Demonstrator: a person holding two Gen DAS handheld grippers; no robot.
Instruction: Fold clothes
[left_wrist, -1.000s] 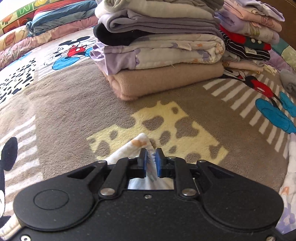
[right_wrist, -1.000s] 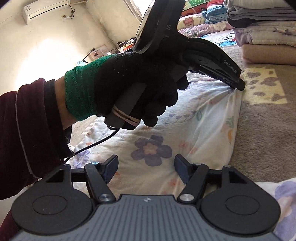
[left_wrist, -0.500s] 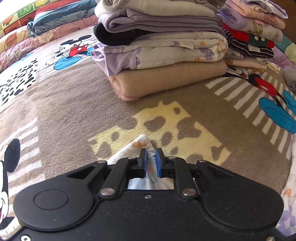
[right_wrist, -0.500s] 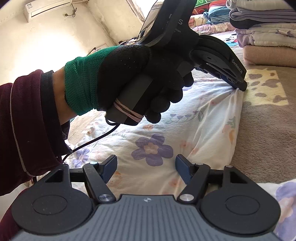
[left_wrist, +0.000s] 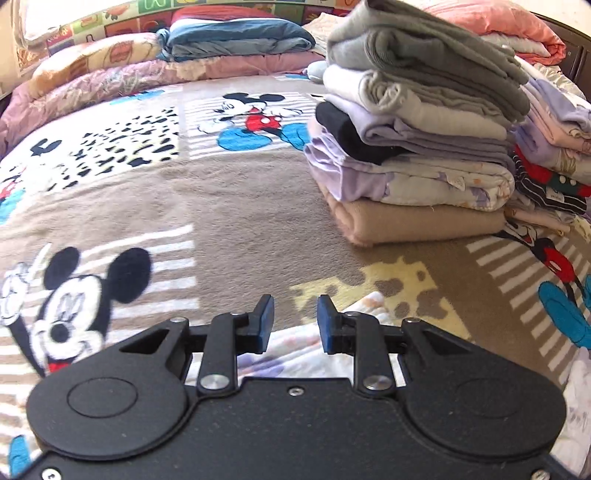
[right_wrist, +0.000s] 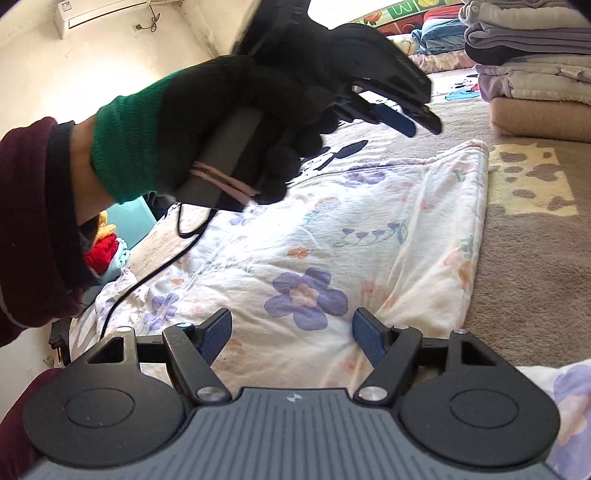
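On plush blanket (right_wrist: 524, 266), rumpled floral quilted garment (right_wrist: 332, 240).

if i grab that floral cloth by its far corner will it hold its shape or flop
The floral cloth will likely flop: it lies wrinkled and follows the bed's surface. It looks slightly padded, with a seamed edge, so it may drape in soft folds. Probably light.

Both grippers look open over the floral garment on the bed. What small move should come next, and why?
Probably lower the right gripper onto the near edge of the floral garment and close on it. Both grippers are open, the left gripper is off the cloth, and the garment lies flat, apart from the folded stack.
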